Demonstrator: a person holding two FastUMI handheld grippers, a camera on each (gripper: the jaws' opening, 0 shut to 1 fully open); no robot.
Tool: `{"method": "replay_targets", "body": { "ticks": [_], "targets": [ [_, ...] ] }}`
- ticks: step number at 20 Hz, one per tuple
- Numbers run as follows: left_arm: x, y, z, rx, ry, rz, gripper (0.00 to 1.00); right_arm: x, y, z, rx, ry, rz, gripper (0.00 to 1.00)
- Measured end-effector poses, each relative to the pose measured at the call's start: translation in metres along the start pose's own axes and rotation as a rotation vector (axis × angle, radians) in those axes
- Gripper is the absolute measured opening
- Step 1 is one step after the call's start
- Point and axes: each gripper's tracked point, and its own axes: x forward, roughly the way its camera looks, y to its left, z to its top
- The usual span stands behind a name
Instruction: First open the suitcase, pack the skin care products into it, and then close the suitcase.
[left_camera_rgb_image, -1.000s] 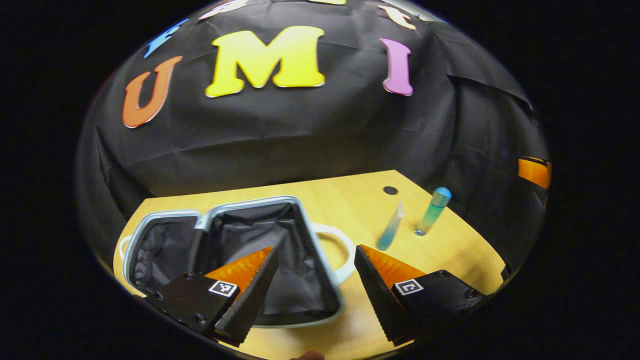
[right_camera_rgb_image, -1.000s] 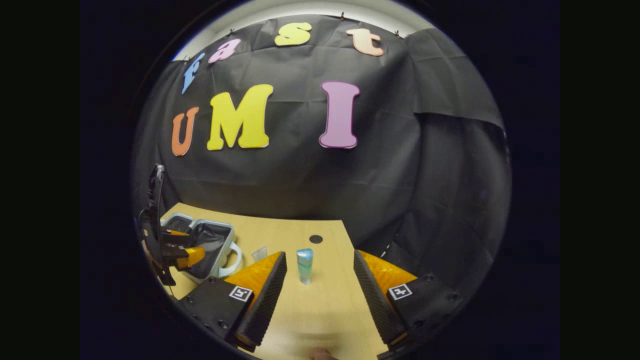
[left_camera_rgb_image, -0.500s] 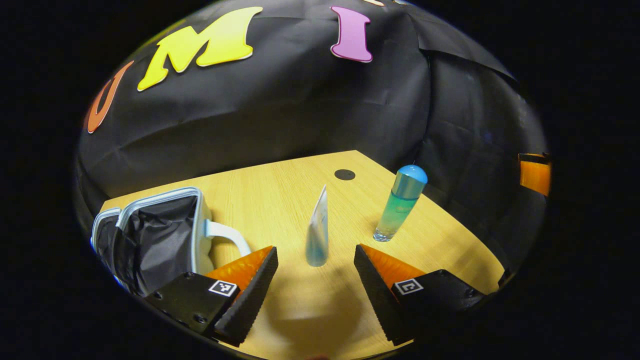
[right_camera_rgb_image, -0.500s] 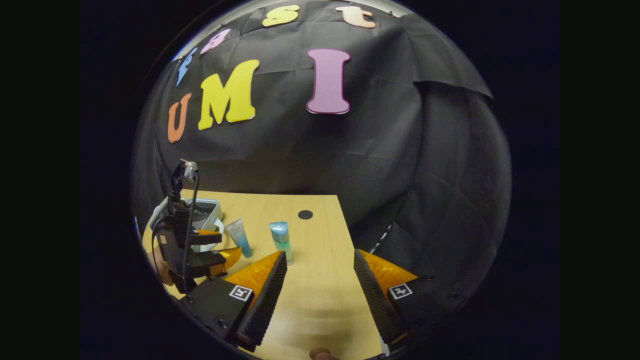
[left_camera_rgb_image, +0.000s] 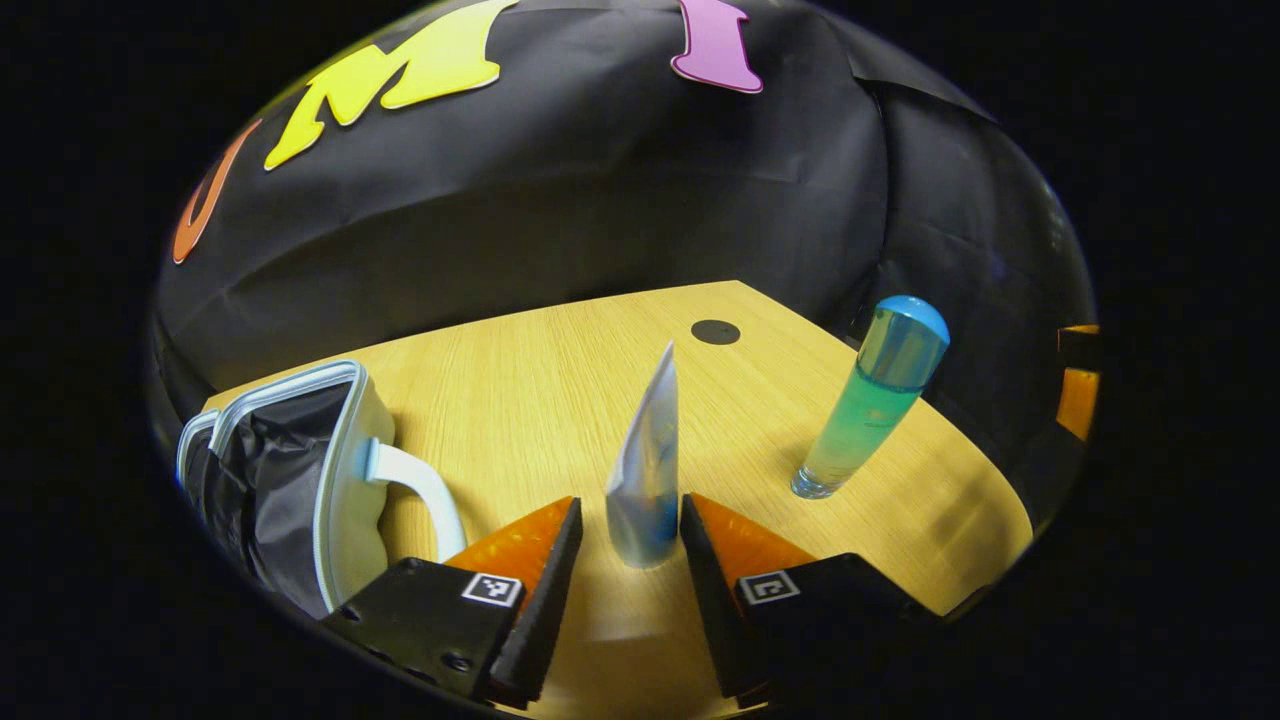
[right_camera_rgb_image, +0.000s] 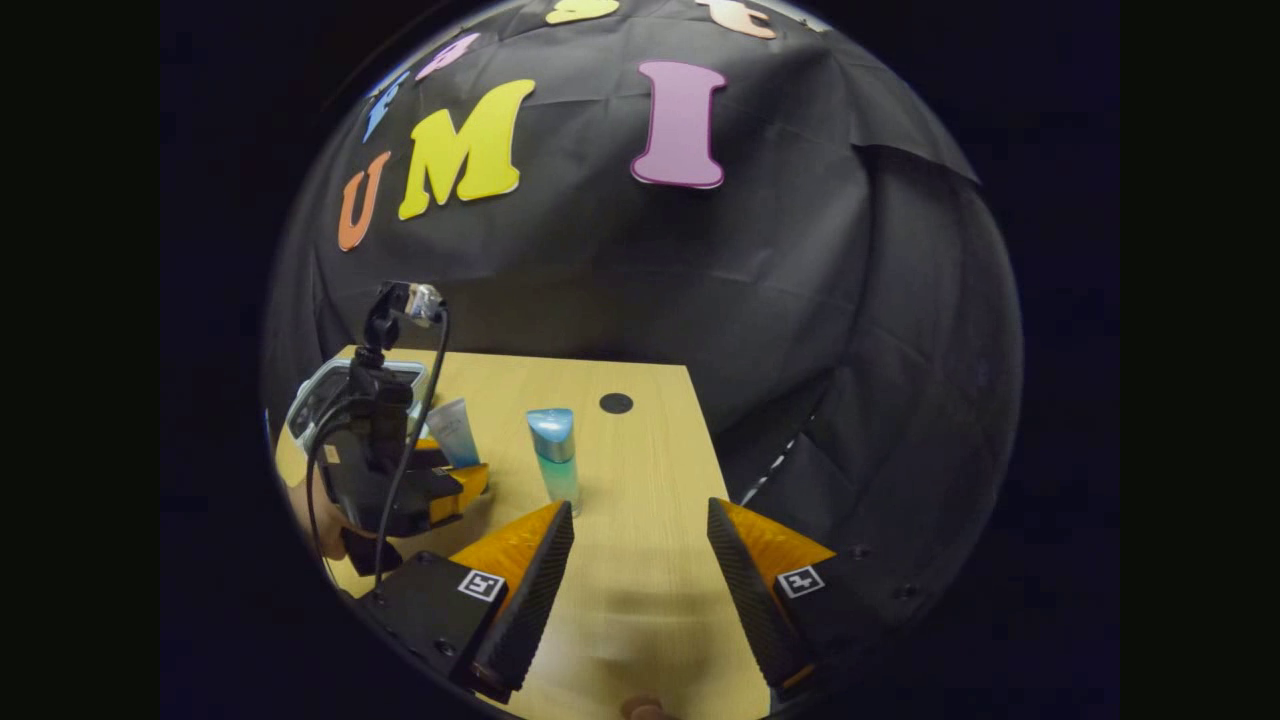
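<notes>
From my seat both feeds look dim; light from overhead warms the table (left_camera_rgb_image: 520, 400), with soft shadow pooling ahead of the left gripper (left_camera_rgb_image: 625, 540). Edges bend strongly, focus stays fairly sharp, no glare.

Looking forward along the right gripper (right_camera_rgb_image: 640, 530) – fingers spread wide, nothing between them, held over the bare wooden table (right_camera_rgb_image: 650, 560). Just past the left finger, a bottle (right_camera_rgb_image: 555, 460) standing upright, blue cap over greenish liquid. Beyond it, near the far edge, a small dark round spot (right_camera_rgb_image: 616, 403) on the wood. Off to the left, the left gripper (right_camera_rgb_image: 455, 480) held in a hand (right_camera_rgb_image: 305, 515), a cable looping down from its camera mount. A pale tube (right_camera_rgb_image: 455, 432) standing right at its fingers – whether gripped or only flanked, hard to tell. Behind that, the open suitcase (right_camera_rgb_image: 320, 395) with a light rim and dark lining.
</notes>
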Motion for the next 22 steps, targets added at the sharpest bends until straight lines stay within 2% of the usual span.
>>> {"method": "replay_targets", "body": {
  "ticks": [1,2,3,4,7,13,18,22],
  "targets": [
    [0.001,-0.004,-0.003,0.010,0.012,-0.015,0.66,0.006,0.003,0.001,-0.009,-0.005,0.007,0.80],
    [0.003,-0.004,-0.002,0.019,0.013,-0.022,0.48,0.012,0.009,0.005,-0.015,-0.013,0.018,0.80],
    [0.002,-0.006,-0.002,0.025,0.017,-0.026,0.51,0.019,0.014,0.008,-0.017,-0.019,0.030,0.80],
    [-0.001,-0.005,0.001,0.032,0.009,-0.018,0.42,0.026,0.019,0.010,-0.014,-0.026,0.043,0.80],
    [-0.015,-0.002,0.006,0.020,0.002,-0.007,0.42,0.048,0.032,0.013,-0.014,-0.028,0.067,0.80],
    [-0.070,0.024,0.008,-0.073,0.021,0.045,0.41,0.085,0.064,0.006,0.007,-0.019,0.099,0.80],
    [-0.133,0.062,0.022,-0.103,-0.011,0.104,0.41,0.116,0.078,-0.007,0.044,0.012,0.056,0.80],
    [-0.177,0.110,0.002,-0.179,0.028,0.178,0.41,0.129,0.082,-0.014,0.074,0.023,0.007,0.66]
  ]
}}
